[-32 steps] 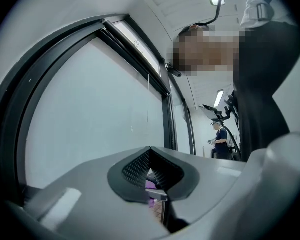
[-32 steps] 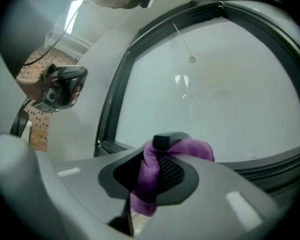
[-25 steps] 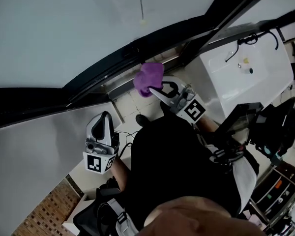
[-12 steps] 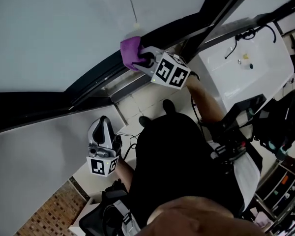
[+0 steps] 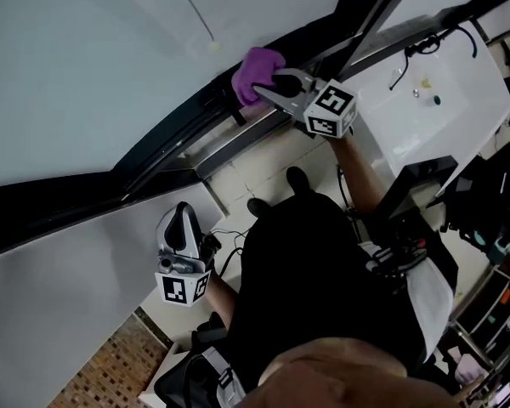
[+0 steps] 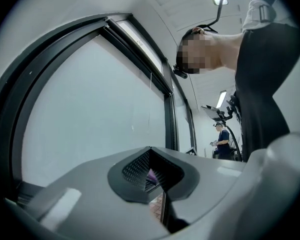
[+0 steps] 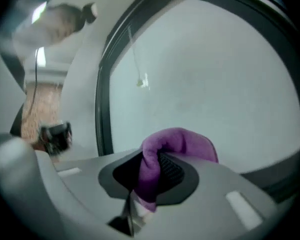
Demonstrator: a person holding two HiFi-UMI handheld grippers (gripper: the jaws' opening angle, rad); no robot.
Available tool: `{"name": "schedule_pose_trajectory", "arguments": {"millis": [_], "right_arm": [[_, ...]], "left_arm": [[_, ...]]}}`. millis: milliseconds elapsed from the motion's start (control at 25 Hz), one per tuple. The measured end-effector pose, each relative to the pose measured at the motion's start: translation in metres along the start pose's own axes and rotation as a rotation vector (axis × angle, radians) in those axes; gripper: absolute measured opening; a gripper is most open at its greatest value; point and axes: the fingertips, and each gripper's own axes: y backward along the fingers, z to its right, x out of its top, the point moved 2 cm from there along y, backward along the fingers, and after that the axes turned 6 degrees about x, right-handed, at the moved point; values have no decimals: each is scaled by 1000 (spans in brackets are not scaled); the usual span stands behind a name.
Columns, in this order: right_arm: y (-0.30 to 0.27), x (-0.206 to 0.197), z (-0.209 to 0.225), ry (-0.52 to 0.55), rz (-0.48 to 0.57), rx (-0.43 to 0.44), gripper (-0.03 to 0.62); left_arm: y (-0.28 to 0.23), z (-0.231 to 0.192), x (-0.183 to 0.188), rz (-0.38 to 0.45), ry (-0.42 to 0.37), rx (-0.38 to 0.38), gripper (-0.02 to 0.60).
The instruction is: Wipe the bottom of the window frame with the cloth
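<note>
A purple cloth (image 5: 257, 70) is bunched against the dark bottom rail of the window frame (image 5: 187, 134). My right gripper (image 5: 272, 83) is shut on it and reaches up to the rail. In the right gripper view the cloth (image 7: 176, 143) bulges out over the shut right gripper (image 7: 149, 176), with the pale pane behind. My left gripper (image 5: 184, 215) hangs low by the person's side, well below the frame, shut with nothing in it. In its own view the left gripper (image 6: 152, 173) points along the window.
A white sink counter (image 5: 433, 100) with a black fixture stands right of the window. A thin pull cord (image 5: 195, 19) hangs before the pane. Pale tiles (image 5: 255, 168) cover the wall under the frame. Racks and gear crowd the lower right. Another person (image 6: 222, 140) stands far off.
My right gripper has lifted the purple cloth from below the frame up against the bottom rail and slid it along. The left gripper has stayed low, nearly still.
</note>
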Motion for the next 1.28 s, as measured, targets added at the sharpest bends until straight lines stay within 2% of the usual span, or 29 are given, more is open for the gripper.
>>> {"name": "schedule_pose_trajectory", "arguments": {"millis": [80, 160, 200, 240, 440, 520, 560, 600, 640, 680, 760, 840, 880, 920, 1000, 1200, 1280], "right_arm": [[-35, -19, 9, 317, -210, -57, 67], [-60, -40, 6, 612, -391, -46, 67], [-66, -46, 3, 704, -425, -23, 67], [-67, -49, 0, 751, -430, 7, 67], [-24, -67, -52, 774, -433, 242, 67], [7, -77, -87, 693, -447, 399, 67], [20, -76, -104, 624, -428, 478, 67], [28, -69, -115, 556, -384, 522, 67], [29, -56, -115, 505, -321, 512, 67], [24, -42, -106, 472, -252, 449, 67], [3, -14, -67, 434, -170, 227, 67], [-25, 0, -23, 476, -213, 6, 67], [-40, -3, -5, 517, -274, -67, 67], [-55, -12, 7, 554, -345, -101, 67], [-79, -33, 17, 595, -447, -86, 62], [-74, -45, 19, 526, -507, -27, 60], [-58, -47, 31, 582, -606, -109, 61]], "left_arm": [[-2, 9, 3, -1, -7, -13, 2], [-4, 15, 5, 4, -10, -16, 2], [-4, 15, 5, 6, -11, -13, 2], [-3, 14, 5, 6, -10, -8, 2], [-2, 7, 0, -4, 10, -7, 2], [-5, 9, -3, -5, 10, -22, 2], [-7, 9, -4, -4, 10, -31, 2], [-10, 10, -5, -3, 10, -39, 2], [-12, 11, -5, -1, 8, -45, 2], [-13, 12, -5, 0, 6, -50, 2], [-15, 16, -2, 0, -3, -54, 2], [-12, 19, 1, -1, -12, -45, 2], [-9, 20, 3, -1, -14, -35, 2], [-6, 20, 4, -1, -15, -22, 2], [0, 20, 6, 0, -13, 5, 2], [12, 6, 3, 0, 1, 56, 2], [12, 5, 3, 3, -1, 56, 2]]}}
